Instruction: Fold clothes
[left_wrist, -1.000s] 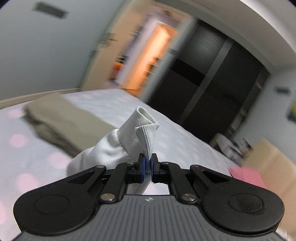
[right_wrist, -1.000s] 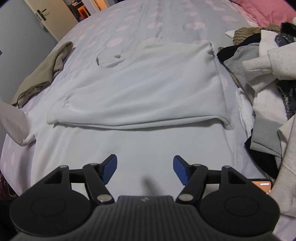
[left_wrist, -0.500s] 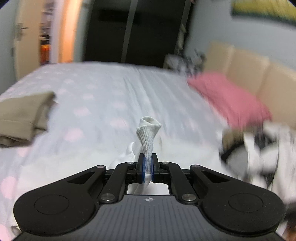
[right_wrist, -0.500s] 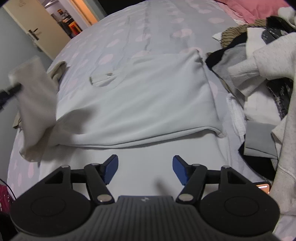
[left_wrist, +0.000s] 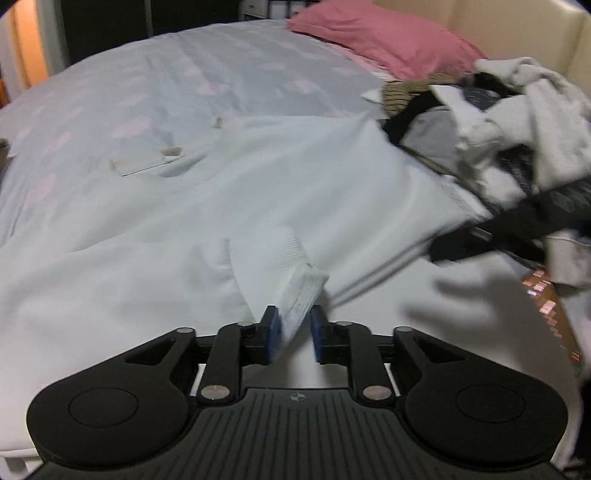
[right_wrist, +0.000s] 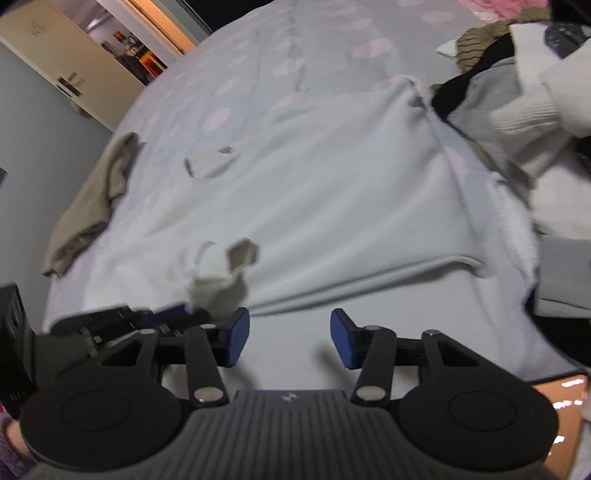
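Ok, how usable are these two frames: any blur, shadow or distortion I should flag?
Left wrist view: the clothes pile at right is motion-smeared, a soft shadow falls on the bed, and the sleeve cuff between the left hand-held gripper's opening jaws stays readable. Right wrist view: blur throughout, the white sweatshirt edges soft; fisheye bends the bed; the right hand-held gripper is sharp, closing on nothing.

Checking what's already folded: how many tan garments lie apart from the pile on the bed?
1: a tan garment lies at the bed's left edge, beside the white sweatshirt. More may hide in the clothes pile.
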